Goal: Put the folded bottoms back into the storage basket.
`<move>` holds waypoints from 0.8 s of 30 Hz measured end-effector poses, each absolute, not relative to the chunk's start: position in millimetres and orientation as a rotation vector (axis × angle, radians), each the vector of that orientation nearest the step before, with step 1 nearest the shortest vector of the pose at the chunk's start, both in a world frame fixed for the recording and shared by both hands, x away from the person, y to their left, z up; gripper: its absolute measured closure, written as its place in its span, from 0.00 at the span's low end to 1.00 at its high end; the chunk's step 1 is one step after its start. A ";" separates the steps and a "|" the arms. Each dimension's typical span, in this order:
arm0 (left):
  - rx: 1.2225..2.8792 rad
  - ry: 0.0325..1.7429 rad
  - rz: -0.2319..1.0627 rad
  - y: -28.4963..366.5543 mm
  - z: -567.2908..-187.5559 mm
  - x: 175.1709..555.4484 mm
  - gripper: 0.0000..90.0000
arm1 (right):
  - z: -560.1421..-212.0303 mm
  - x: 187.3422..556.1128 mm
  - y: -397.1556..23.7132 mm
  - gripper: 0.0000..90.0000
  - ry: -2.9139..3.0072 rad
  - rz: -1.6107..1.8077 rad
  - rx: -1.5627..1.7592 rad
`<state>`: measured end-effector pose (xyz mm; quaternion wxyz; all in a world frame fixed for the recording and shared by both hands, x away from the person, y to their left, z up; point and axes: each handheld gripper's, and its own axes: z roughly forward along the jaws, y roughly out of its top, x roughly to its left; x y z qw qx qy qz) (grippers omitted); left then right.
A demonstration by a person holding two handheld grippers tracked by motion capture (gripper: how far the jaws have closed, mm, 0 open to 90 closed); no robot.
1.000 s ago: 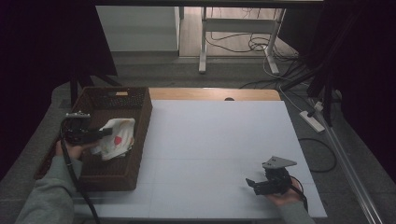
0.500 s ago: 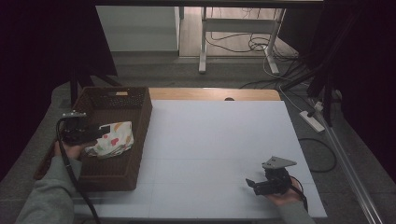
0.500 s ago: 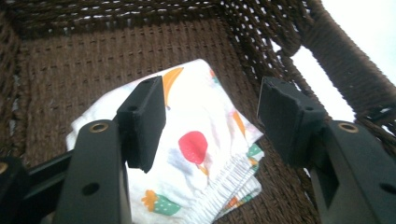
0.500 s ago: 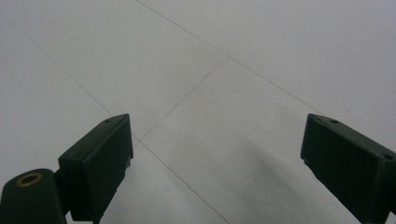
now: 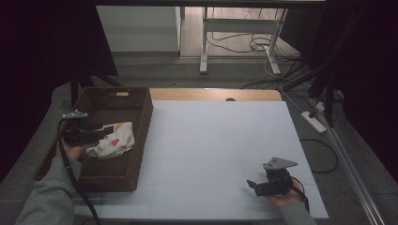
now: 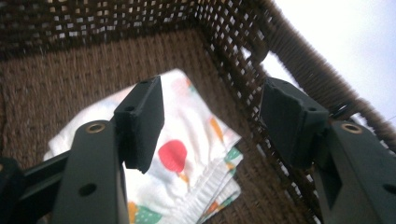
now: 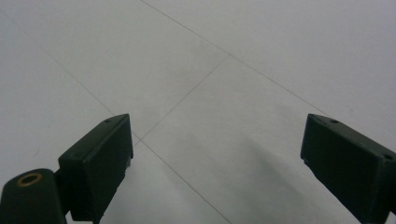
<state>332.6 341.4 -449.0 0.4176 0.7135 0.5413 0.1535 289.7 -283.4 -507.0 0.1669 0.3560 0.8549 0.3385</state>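
Observation:
A folded white cloth (image 5: 114, 140) with coloured prints lies in the brown wicker basket (image 5: 143, 114) at the table's left. In the left gripper view the cloth (image 6: 187, 158) rests on the basket floor (image 6: 60, 88), beneath and beyond the jaws. My left gripper (image 5: 99, 131) hovers inside the basket just left of the cloth. Its jaws have just been opening, and the left gripper (image 6: 215, 116) stands open with nothing pressed between its pads. My right gripper (image 5: 252, 184) rests on the white table near the front right; in its own view the right gripper (image 7: 215, 154) is open over bare tabletop.
The white tabletop (image 5: 220, 140) stretches between the basket and the right hand. A wooden strip (image 5: 211, 94) runs along the far edge. Behind the table are desk legs (image 5: 203, 42) and floor cables; a power strip (image 5: 313, 120) lies off the right side.
The left gripper's jaws have opened and let go of the cloth, which has settled into the basket. The left hand has drawn back slightly to the left. The right hand has not moved.

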 end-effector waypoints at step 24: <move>1.799 1.138 0.391 282.1 -413.7 260.9 0.28 | -504.3 289.0 -283.9 0.11 2.420 0.984 1.005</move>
